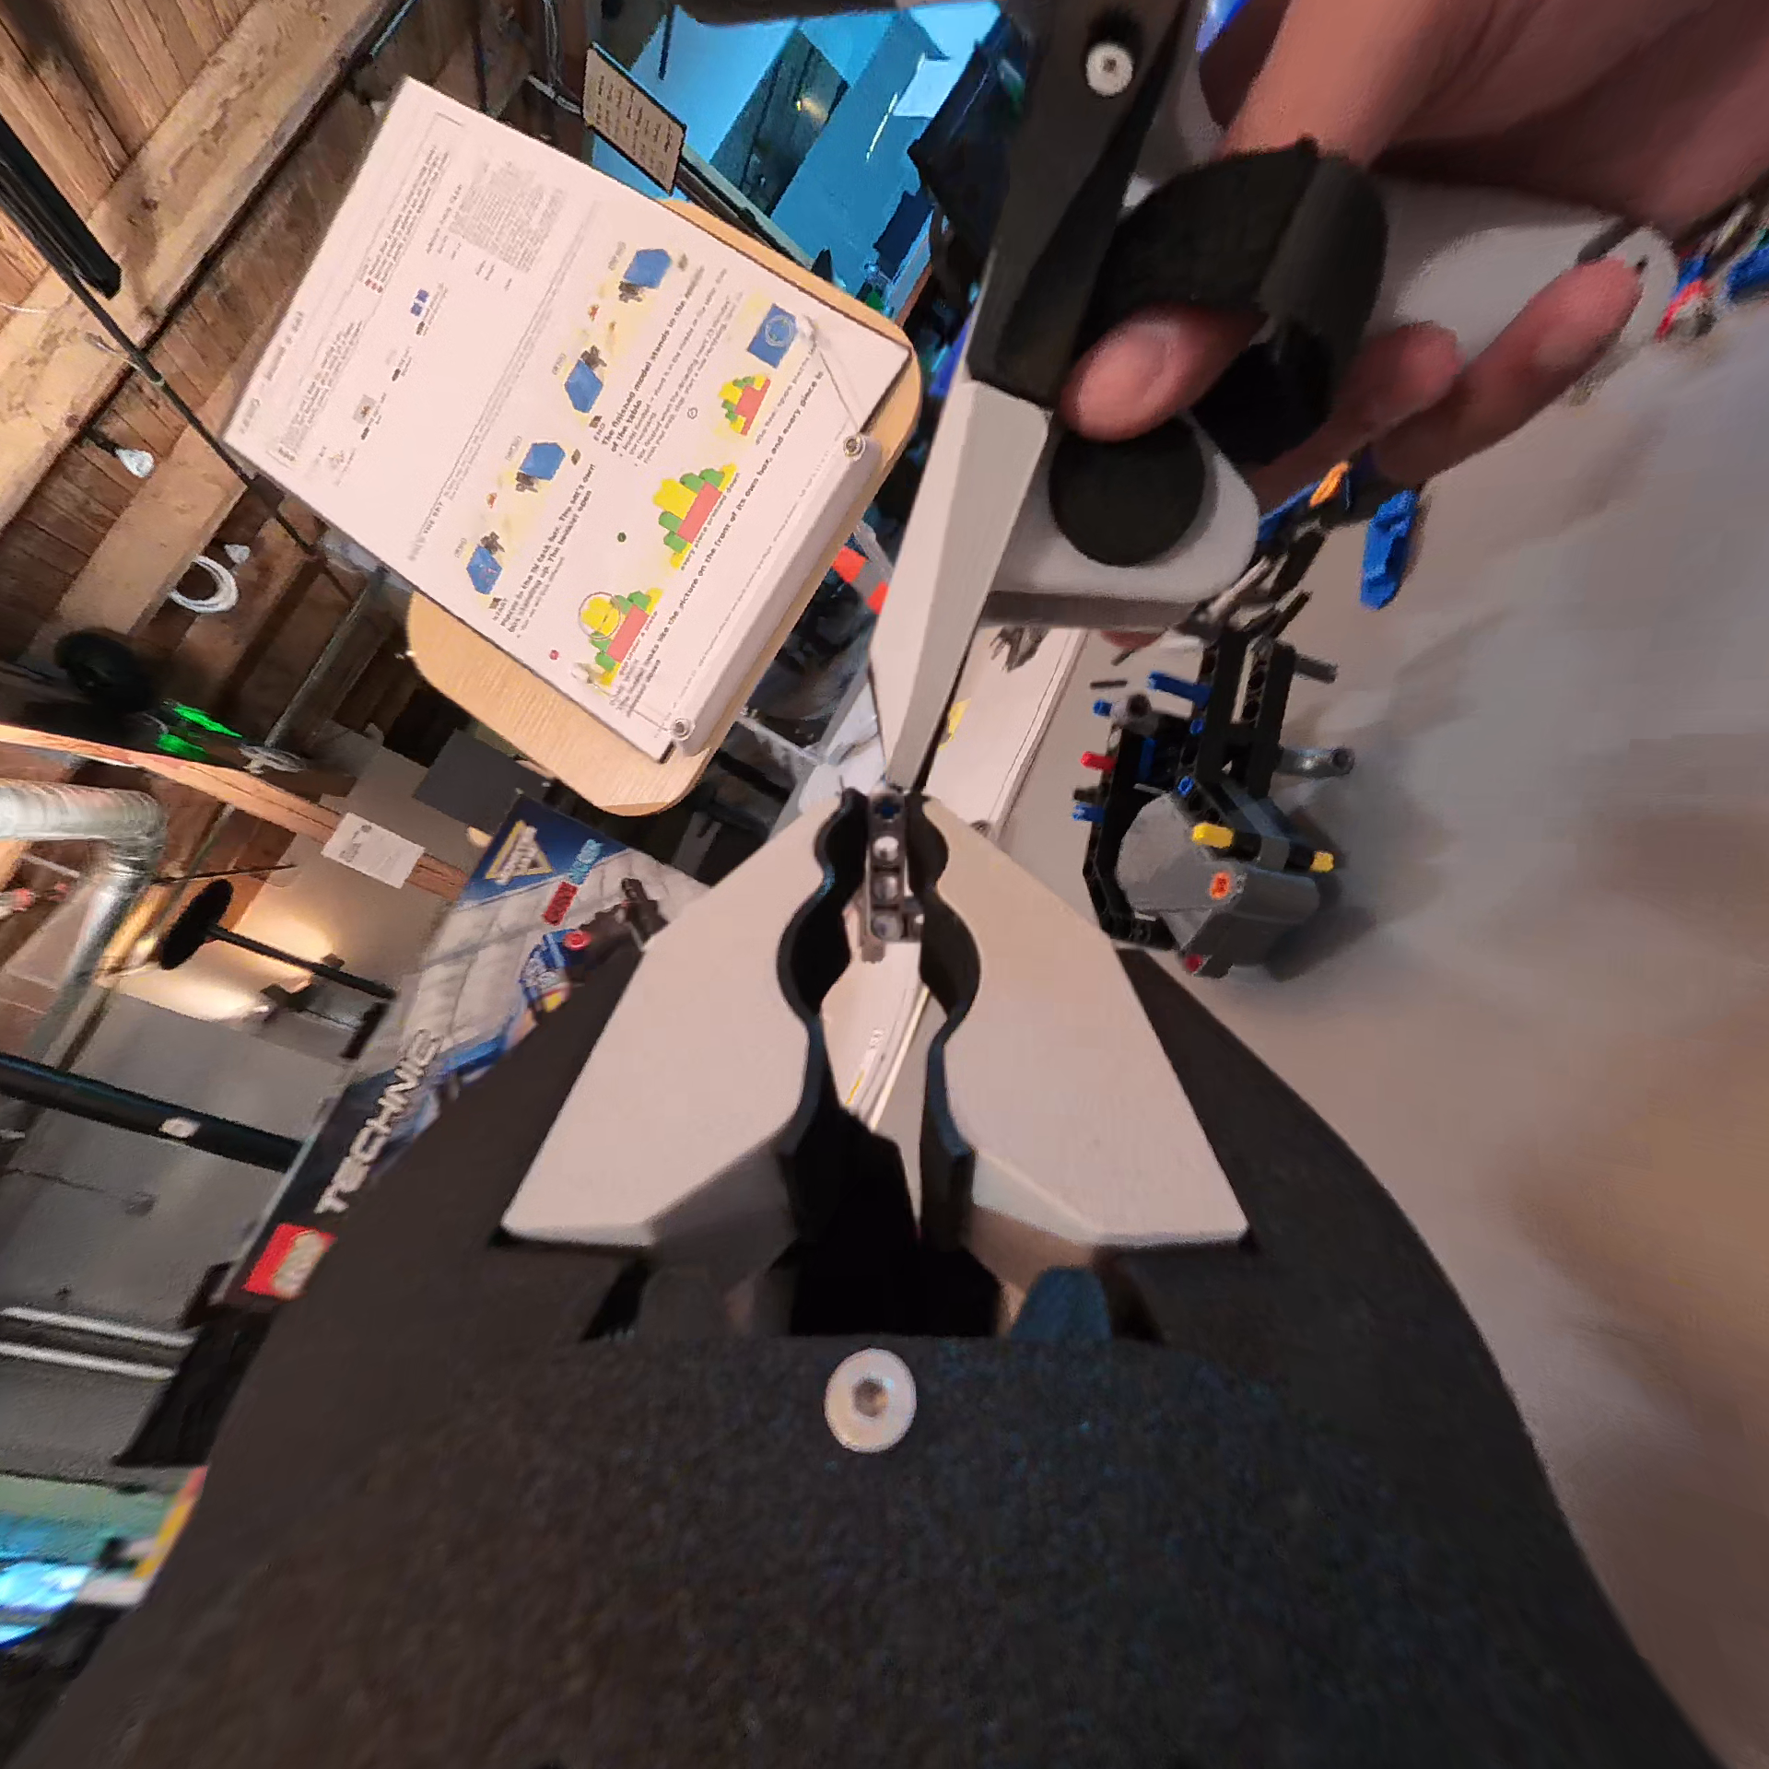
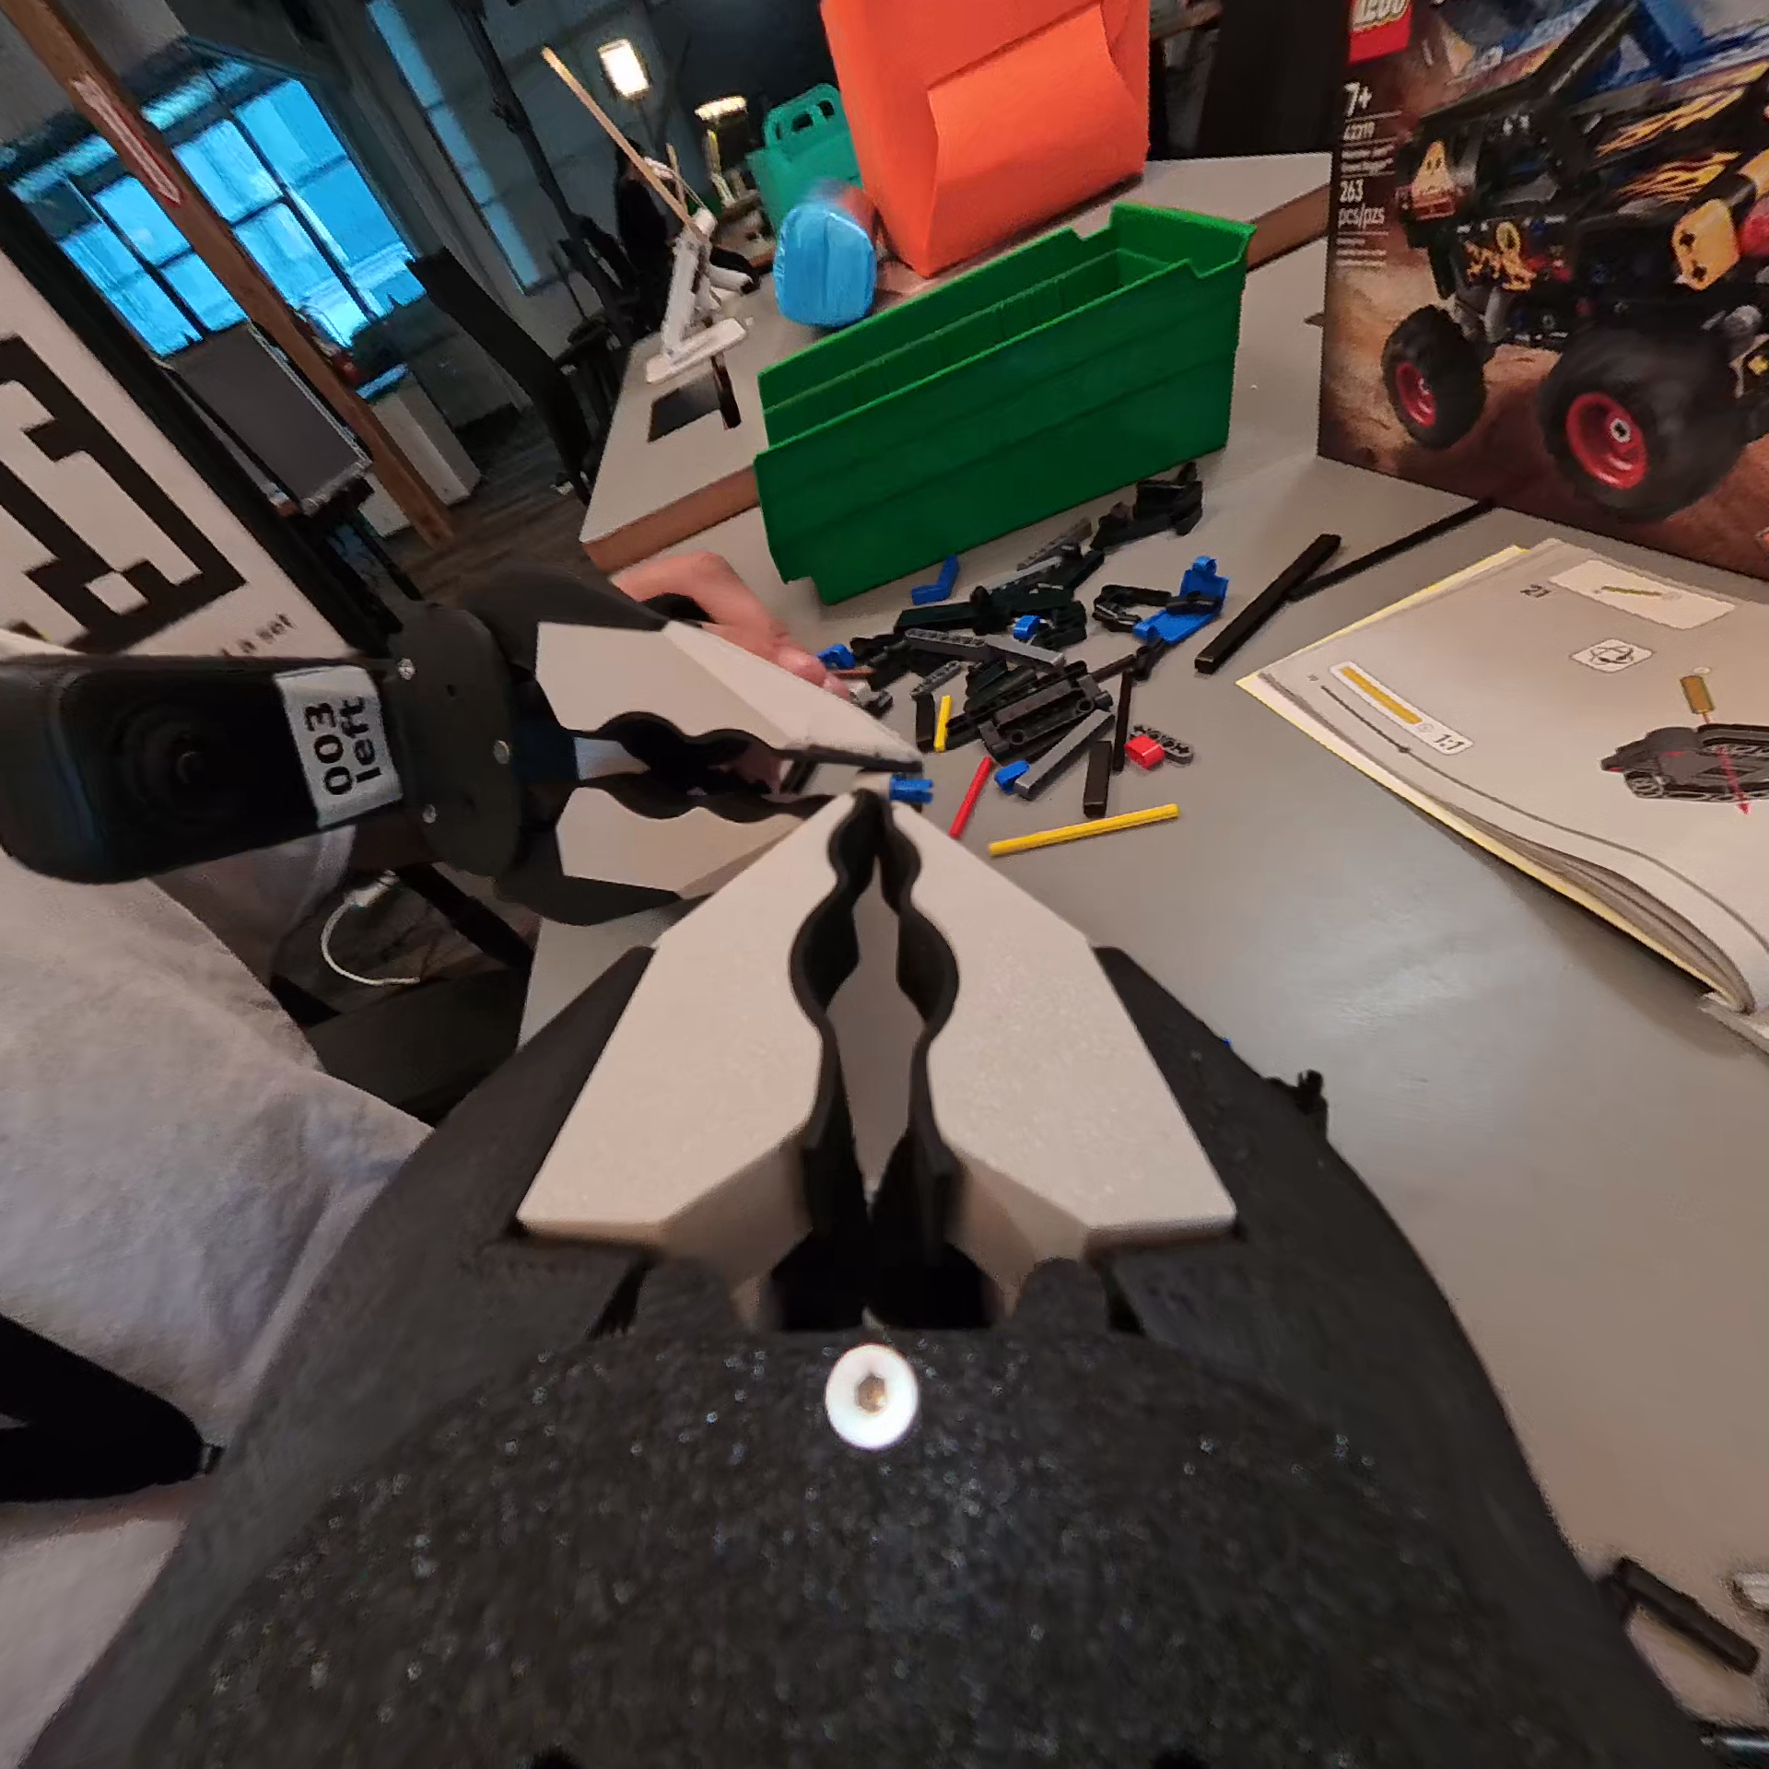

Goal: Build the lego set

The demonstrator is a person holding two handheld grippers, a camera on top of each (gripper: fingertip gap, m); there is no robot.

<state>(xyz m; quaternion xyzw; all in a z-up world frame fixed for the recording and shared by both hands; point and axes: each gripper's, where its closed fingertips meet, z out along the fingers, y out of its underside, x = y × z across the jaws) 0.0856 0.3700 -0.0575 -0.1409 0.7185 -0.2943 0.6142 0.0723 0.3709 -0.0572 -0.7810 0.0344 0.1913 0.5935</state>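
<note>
Left tongs clamp a grey beam; right tongs together; green bin contents unseen.

Grey table scattered with black, blue, yellow and red Lego pieces. Far behind them sits a bright green bin. Both grippers have pale grey fingers with black mounts.

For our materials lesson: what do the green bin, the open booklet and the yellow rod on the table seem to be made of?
Green bin: likely moulded plastic, with an even colour and slight sheen. Open booklet: paper, with thin stacked pages and a matte printed surface. Yellow rod: probably hard plastic, smooth and uniformly coloured.
</note>
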